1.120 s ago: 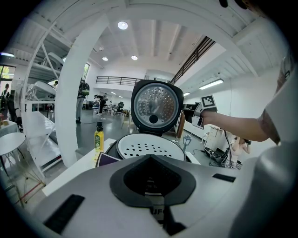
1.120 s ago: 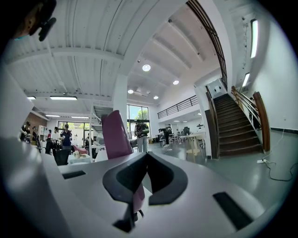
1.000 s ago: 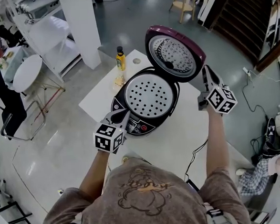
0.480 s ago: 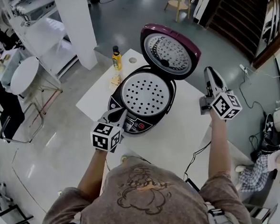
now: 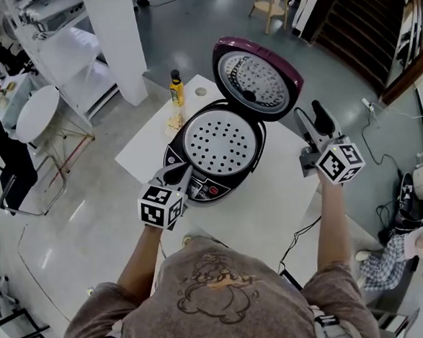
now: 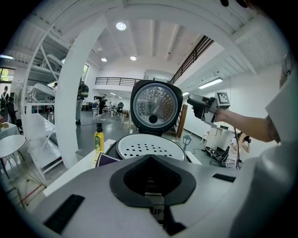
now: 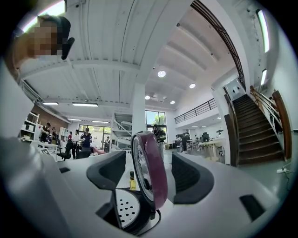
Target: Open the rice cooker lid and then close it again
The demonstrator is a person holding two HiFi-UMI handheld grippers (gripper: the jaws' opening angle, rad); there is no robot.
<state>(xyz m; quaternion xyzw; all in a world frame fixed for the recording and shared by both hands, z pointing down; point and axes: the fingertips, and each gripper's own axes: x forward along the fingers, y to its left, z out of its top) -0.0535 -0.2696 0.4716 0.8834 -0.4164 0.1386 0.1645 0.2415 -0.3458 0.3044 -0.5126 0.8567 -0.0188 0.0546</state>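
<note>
The left gripper [image 5: 183, 174] sits at the near left of the rice cooker [image 5: 206, 190], its jaws drawn together on nothing and its tip at the control panel; whether it actually presses there I cannot tell. The cooker stands mid-table [image 5: 271, 196] with a yellow bottle [image 5: 176, 87] beyond it at far left and a white perforated tray [image 5: 220, 141] showing in its mouth. Its lid [image 5: 257, 78] is swung fully up at the far right, hinged at the back. To the right of the lid, the right gripper [image 5: 310, 116] has just been opening; its jaws stand well apart and grip nothing, and the lid's rim lines up with the gap without touching either pad. The lid looks rigid and fairly light, probably sprung at the hinge, and its glossy maroon shell is likely slippery. I would push on the top rim farthest from the hinge rather than pinch it, while steadying the body against sliding. The left gripper view shows the lid's metal inner face square on. The right gripper view shows it edge-on. Only the head view shows how cooker, table and grippers are laid out.
</note>
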